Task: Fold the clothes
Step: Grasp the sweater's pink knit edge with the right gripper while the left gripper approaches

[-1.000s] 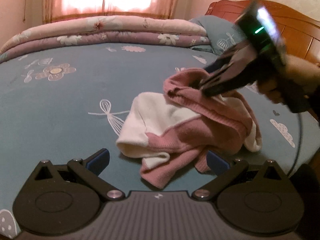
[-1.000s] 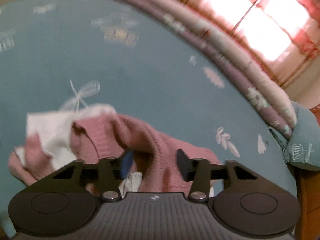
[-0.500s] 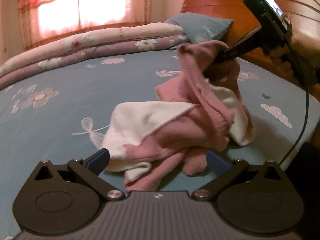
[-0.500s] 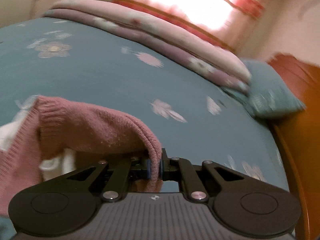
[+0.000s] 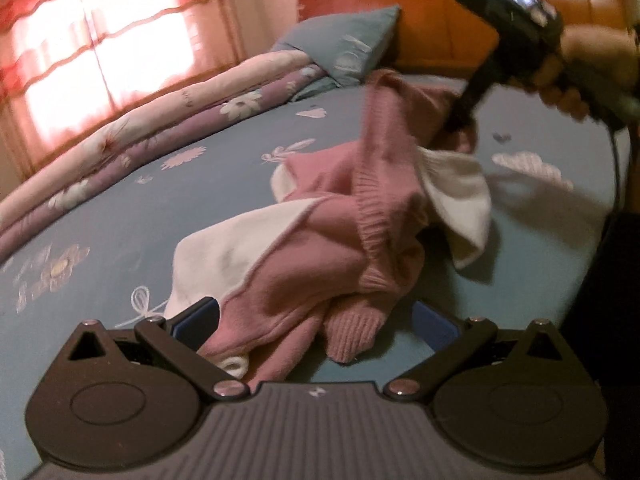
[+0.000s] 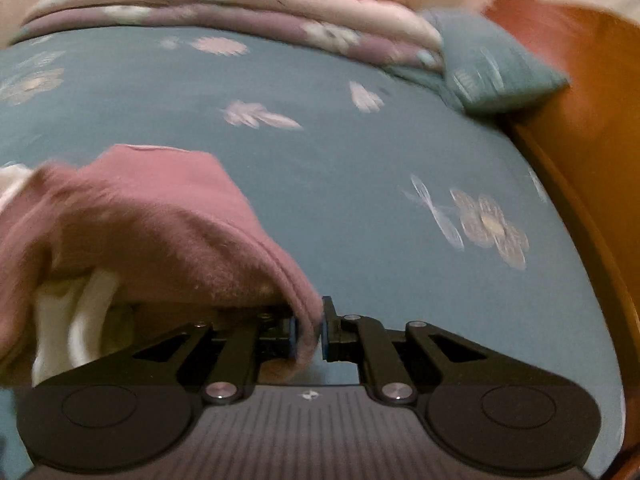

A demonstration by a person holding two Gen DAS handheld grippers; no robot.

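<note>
Bedding fills both views: a blue bedsheet [image 5: 120, 216] printed with white flowers, a rolled floral quilt [image 5: 168, 120] along its far edge, a blue pillow [image 5: 344, 44] and a wooden headboard [image 5: 420, 20]. A curtained window [image 5: 100, 40] glows at 10 o'clock in the left wrist view.

Left wrist view, left to right. The left gripper [image 5: 316, 320] sits at 6 o'clock with its jaws spread wide; its blue-padded fingers [image 5: 196, 318] flank the near edge of the garment without pressing on it. The pink and white sweater [image 5: 312, 264] lies crumpled on the sheet at the centre, a white panel toward 8 o'clock and a ribbed pink cuff toward 6 o'clock. From the heap a pink fold rises toward 1 o'clock, where the right gripper [image 5: 460, 120] pinches it; a white sleeve hangs below at 3 o'clock. A hand [image 5: 576, 68] holds this gripper's handle at 2 o'clock, and a dark cable drops from it along the right edge.

Right wrist view, left to right. The sweater [image 6: 132, 236] drapes from 9 o'clock down to the centre, white fabric showing under the pink. The right gripper [image 6: 308, 332] is clamped on a pink edge of the sweater, the jaws having just been closing with the cloth between the blue pads. Bare sheet [image 6: 360, 200] lies beyond, with the pillow [image 6: 488, 68] at 1 o'clock and the headboard [image 6: 580, 100] at 3 o'clock.
</note>
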